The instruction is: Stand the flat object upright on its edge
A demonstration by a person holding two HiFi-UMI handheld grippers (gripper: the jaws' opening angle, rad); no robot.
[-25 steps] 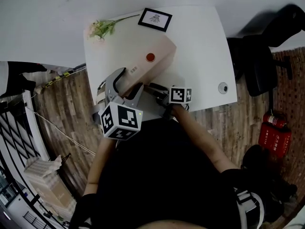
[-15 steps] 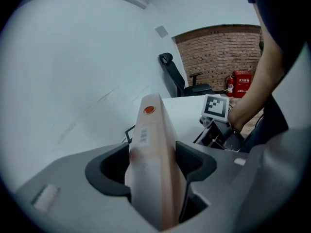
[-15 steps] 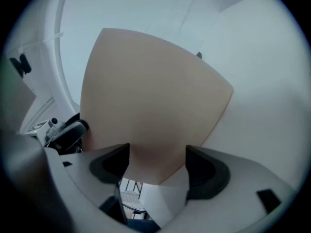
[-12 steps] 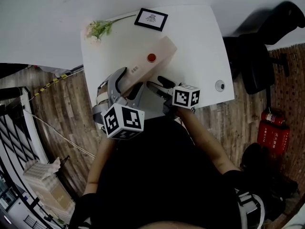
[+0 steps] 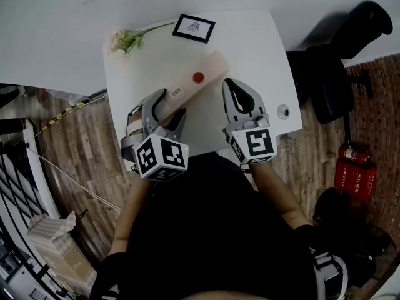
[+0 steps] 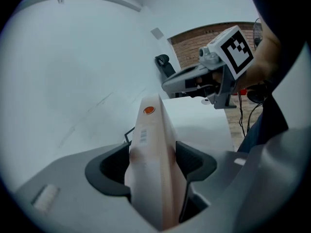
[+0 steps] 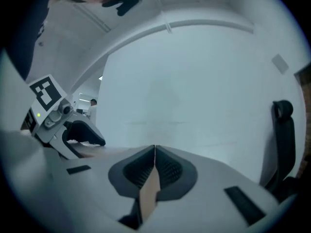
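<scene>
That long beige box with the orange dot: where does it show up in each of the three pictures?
Head view: the beige box lies slantwise mid-picture on the white table, its near end in the left gripper.
Left gripper view: bottom centre, clamped between the jaws.
Right gripper view: at most a thin beige strip under the left gripper at far left; hard to be sure.
Shared landmark: the black chair.
</scene>
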